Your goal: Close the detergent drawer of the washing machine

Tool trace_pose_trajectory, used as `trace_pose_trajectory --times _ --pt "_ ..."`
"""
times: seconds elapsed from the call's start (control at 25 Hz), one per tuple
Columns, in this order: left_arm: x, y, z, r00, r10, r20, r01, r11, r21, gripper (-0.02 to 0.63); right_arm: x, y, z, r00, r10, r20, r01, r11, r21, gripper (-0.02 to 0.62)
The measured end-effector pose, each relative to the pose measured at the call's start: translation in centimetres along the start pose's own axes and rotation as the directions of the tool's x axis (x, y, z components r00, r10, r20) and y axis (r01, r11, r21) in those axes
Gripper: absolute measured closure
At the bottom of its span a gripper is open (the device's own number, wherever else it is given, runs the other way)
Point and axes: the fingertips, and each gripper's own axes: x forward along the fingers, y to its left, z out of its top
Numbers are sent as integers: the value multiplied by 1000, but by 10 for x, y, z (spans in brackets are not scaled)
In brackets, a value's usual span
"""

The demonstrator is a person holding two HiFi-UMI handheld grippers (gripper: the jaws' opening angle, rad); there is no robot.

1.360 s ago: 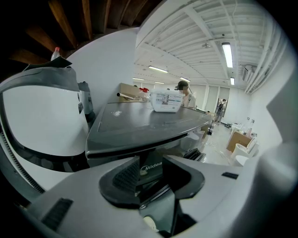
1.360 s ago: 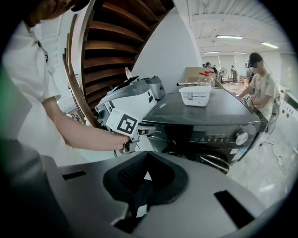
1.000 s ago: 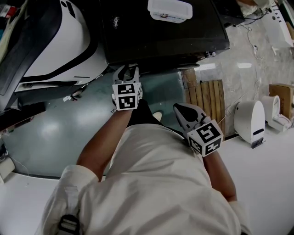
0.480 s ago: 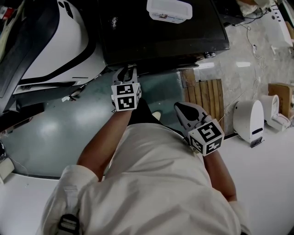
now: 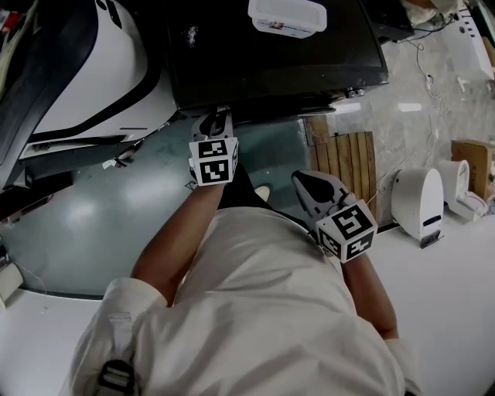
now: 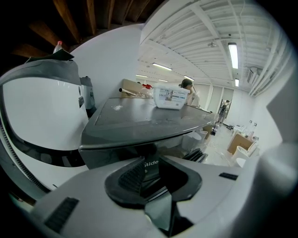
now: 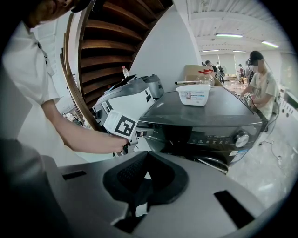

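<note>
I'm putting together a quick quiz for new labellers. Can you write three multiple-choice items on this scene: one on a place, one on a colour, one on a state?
1. Where is the white box relative to the washing machine?
A) on top of it
B) in front of it
C) to its right

2. What colour is the washing machine?
A) white
B) red
C) dark

3. How does the right tool stand?
A) jaws wide apart
B) jaws together, empty
C) jaws clamped on the white box

Answers:
1 A: the white box rests on the washing machine's top.
2 C: its top and front look dark grey to black.
3 B: the tips meet with nothing between them, held back from the washing machine.
</note>
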Motion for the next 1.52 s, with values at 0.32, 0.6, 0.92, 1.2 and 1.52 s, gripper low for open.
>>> trace_pose_trajectory --times 0.32,0.6,0.92,1.2,1.52 --pt "3 5 3 1000 -2 0 2 1000 13 530 -1 -2 -3 1000 -10 -3 10 1000 10 592" --pt "3 3 1 1000 -8 -1 8 1000 24 531 -3 -3 -2 1000 -12 11 12 1000 16 592" --pt "3 -1 0 1000 -26 -7 26 998 57 491 -13 -2 -5 999 -24 34 23 1000 16 592" --pt "-8 -2 1 1000 -26 -10 26 998 50 475 -26 6 -14 998 -31 52 30 999 18 592" --pt "-35 -13 3 999 -34 10 34 998 61 472 -44 15 -21 996 -35 81 35 999 7 592"
